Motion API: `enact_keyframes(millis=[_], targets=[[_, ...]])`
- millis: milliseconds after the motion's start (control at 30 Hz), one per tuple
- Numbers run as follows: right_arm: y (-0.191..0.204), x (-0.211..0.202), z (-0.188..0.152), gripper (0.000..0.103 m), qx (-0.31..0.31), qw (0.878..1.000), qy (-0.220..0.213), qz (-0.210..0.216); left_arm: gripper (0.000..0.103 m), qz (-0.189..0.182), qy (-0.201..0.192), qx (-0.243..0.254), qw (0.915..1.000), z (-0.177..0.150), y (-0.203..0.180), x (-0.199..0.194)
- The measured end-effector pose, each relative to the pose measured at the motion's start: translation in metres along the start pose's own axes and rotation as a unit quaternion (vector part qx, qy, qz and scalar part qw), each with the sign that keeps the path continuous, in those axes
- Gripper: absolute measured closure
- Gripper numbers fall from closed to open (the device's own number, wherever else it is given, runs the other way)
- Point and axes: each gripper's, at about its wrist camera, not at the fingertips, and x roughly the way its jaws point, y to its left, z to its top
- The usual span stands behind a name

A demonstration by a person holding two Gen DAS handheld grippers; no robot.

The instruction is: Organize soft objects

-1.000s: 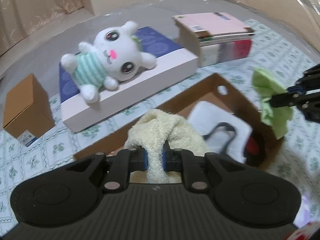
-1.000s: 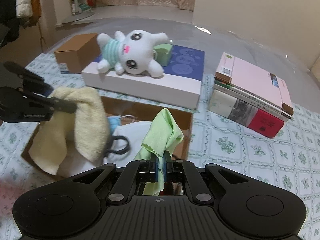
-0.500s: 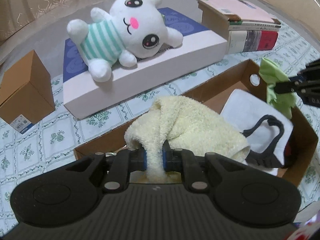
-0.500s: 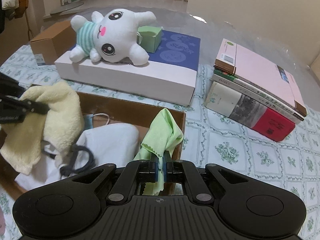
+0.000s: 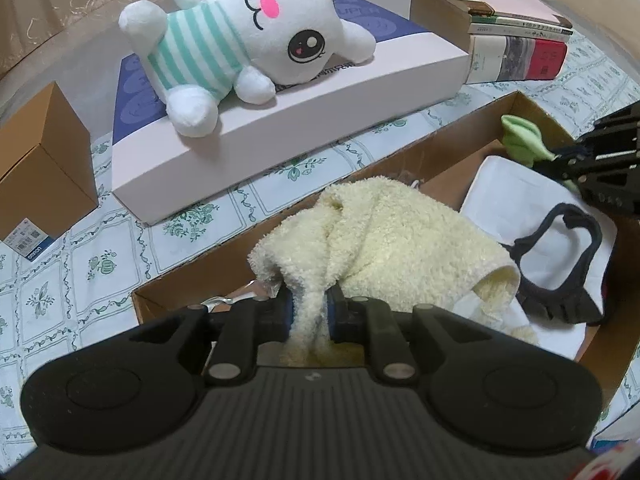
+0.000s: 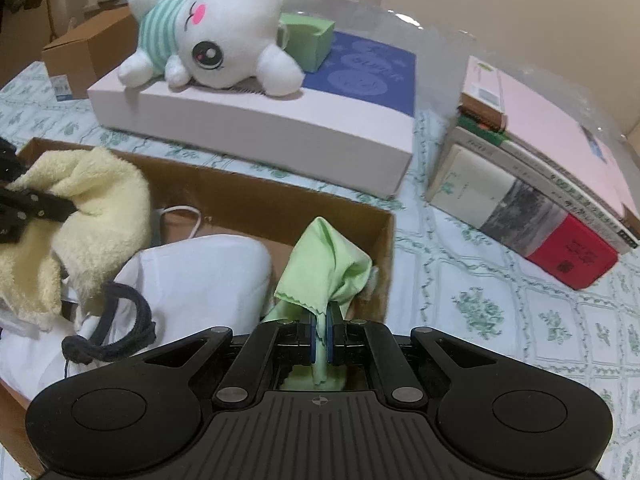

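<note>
In the left wrist view my left gripper [image 5: 308,308] pinches a fluffy cream towel [image 5: 400,236]. Its jaws are opening while the pads still press the fabric. The towel's bulk rests inside the open cardboard box [image 5: 400,168], partly on a white bag with a black strap [image 5: 504,184]. My right gripper [image 6: 319,336] is shut on a thin green cloth [image 6: 332,264], which hangs low in the box's right corner [image 6: 384,240]. The other tool shows at the edge of each view: the left gripper [image 6: 60,206] and the right gripper [image 5: 560,160]. A white plush bunny [image 5: 256,36] lies outside the box.
The bunny lies on a flat white-and-blue box [image 5: 300,120] behind the cardboard box, beside a small green box [image 6: 308,40]. A stack of books [image 6: 540,184] stands at the right, a small brown carton [image 5: 36,176] at the left. A floral tablecloth [image 6: 480,308] covers the table.
Both grippers have come down toward the cardboard box. The cream towel, hanging a second ago, now lies heaped inside it. The green cloth has sunk into the right corner.
</note>
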Motion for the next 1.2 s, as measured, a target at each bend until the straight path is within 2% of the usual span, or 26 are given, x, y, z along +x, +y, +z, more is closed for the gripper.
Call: enact_keyframes(millis=[233,300,367,467,600,667,700,800,833,900,967,1133,1200], targets=[[0.000,-0.002,0.000,0.098,-0.003,1.000,-0.013,0.008,0.083,-0.020,-0.019,-0.023,0.9994,-0.006,0.009,-0.007],[-0.001,-0.006,0.000,0.098,0.000,1.000,-0.019,0.013,0.076,-0.023,-0.025,-0.035,0.9988,-0.007,0.013,-0.011],[-0.001,-0.011,0.001,0.098,0.002,1.000,-0.022,0.014,0.061,-0.024,-0.034,-0.044,0.9981,-0.009,0.016,-0.018],[-0.001,-0.022,0.001,0.097,0.004,1.000,-0.028,0.011,0.046,-0.031,-0.046,-0.054,0.9970,-0.011,0.020,-0.030],[-0.003,-0.036,0.001,0.096,0.018,0.999,-0.037,0.017,0.039,-0.039,-0.054,-0.067,0.9956,-0.015,0.024,-0.046],[-0.005,-0.044,0.000,0.092,0.030,0.998,-0.042,0.025,0.038,-0.039,-0.057,-0.070,0.9951,-0.017,0.025,-0.054],[-0.006,-0.049,-0.001,0.086,0.038,0.998,-0.044,0.029,0.037,-0.038,-0.060,-0.070,0.9950,-0.017,0.025,-0.058],[-0.005,-0.060,-0.004,0.055,0.054,0.997,-0.048,0.036,0.036,-0.030,-0.067,-0.070,0.9948,-0.020,0.025,-0.071],[-0.005,-0.065,-0.006,0.051,0.059,0.996,-0.050,0.036,0.034,-0.030,-0.068,-0.072,0.9947,-0.021,0.025,-0.075],[-0.003,-0.073,-0.008,0.050,0.067,0.996,-0.050,0.040,0.031,-0.028,-0.069,-0.077,0.9943,-0.024,0.025,-0.082],[-0.002,-0.082,-0.011,0.049,0.080,0.994,-0.048,0.050,0.023,-0.022,-0.070,-0.084,0.9938,-0.026,0.024,-0.090],[0.001,-0.109,-0.017,0.040,0.112,0.990,-0.051,0.063,0.013,-0.010,-0.080,-0.100,0.9917,-0.033,0.024,-0.118],[0.004,-0.122,-0.019,0.038,0.120,0.989,-0.052,0.067,0.012,-0.007,-0.086,-0.106,0.9905,-0.037,0.023,-0.133]])
